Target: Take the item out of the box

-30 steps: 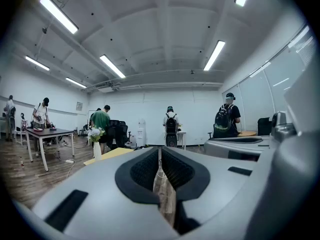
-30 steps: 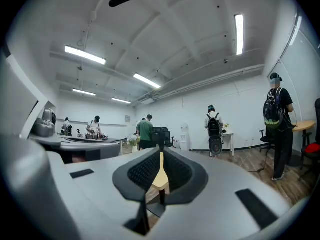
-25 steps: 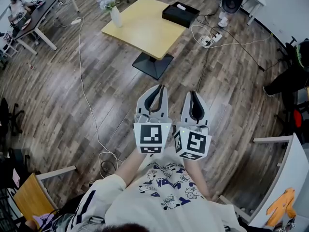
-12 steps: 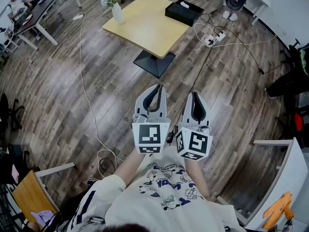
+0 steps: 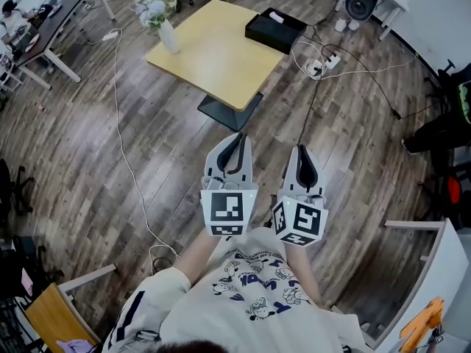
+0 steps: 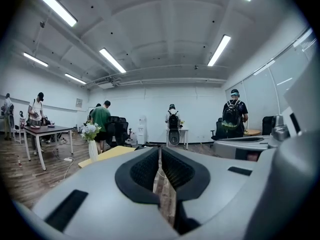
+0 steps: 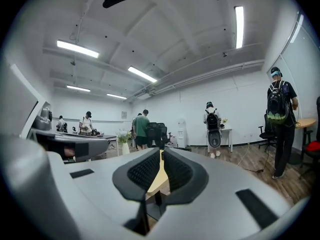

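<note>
The left hand-held gripper (image 5: 238,137) and the right hand-held gripper (image 5: 302,150) are held side by side, close to the person's chest, above the wooden floor (image 5: 88,160). They are pointed forward towards the table (image 5: 213,57), which stands well apart from them. In the left gripper view, the jaws are seen brought together at the tips, with only a thin slit left behind them and nothing gripped. In the right gripper view, the jaws are likewise closed tip to tip and nothing is held between them.

The box (image 5: 276,29), black and open at the top, is set on the far right corner of the table. Something white (image 5: 277,18) can be made out inside it, but what it is cannot be told. A vase (image 5: 169,38) with flowers is placed on the table's left corner, well apart from the box. A cable (image 5: 122,127) is trailed across the floor to the left of the table. A power strip (image 5: 321,65) with looped cords lies on the floor just right of the table.
</note>
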`<state>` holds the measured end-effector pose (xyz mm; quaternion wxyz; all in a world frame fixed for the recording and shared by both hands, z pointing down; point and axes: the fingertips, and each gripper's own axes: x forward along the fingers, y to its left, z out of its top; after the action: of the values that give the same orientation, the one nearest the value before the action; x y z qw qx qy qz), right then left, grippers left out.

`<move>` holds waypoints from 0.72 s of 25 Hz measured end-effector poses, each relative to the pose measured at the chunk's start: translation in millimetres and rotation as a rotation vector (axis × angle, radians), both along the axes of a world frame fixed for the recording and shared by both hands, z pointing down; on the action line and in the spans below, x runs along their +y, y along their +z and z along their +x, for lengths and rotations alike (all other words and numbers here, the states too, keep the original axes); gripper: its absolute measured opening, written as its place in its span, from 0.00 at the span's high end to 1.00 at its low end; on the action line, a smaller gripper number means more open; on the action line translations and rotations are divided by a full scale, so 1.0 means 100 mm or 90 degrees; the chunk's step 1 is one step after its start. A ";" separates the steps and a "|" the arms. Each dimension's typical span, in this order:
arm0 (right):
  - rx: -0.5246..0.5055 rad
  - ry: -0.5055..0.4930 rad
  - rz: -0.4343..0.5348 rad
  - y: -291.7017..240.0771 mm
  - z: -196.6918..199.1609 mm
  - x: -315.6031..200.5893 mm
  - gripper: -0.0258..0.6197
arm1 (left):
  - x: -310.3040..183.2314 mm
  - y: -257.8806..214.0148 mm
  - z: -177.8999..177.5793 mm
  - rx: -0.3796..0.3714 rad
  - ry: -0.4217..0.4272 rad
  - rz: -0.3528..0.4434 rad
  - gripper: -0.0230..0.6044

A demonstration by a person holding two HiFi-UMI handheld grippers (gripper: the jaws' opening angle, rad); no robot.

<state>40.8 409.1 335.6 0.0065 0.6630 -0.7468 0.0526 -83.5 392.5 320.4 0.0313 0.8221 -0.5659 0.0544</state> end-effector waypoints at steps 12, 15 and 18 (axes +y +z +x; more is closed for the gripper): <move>-0.004 0.032 0.003 -0.09 0.15 -1.20 0.89 | -1.31 -0.04 -0.01 -0.006 0.025 0.000 0.91; -0.001 0.042 -0.002 -0.07 0.20 -1.39 0.89 | -1.52 -0.01 -0.02 -0.004 0.028 -0.004 0.92; 0.000 0.051 -0.005 -0.05 0.24 -1.54 0.89 | -1.69 0.00 -0.02 -0.004 0.029 -0.006 0.92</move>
<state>64.5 255.0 330.2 0.0066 0.6921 -0.7196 0.0556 -85.7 223.4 320.8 0.0325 0.8342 -0.5471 0.0603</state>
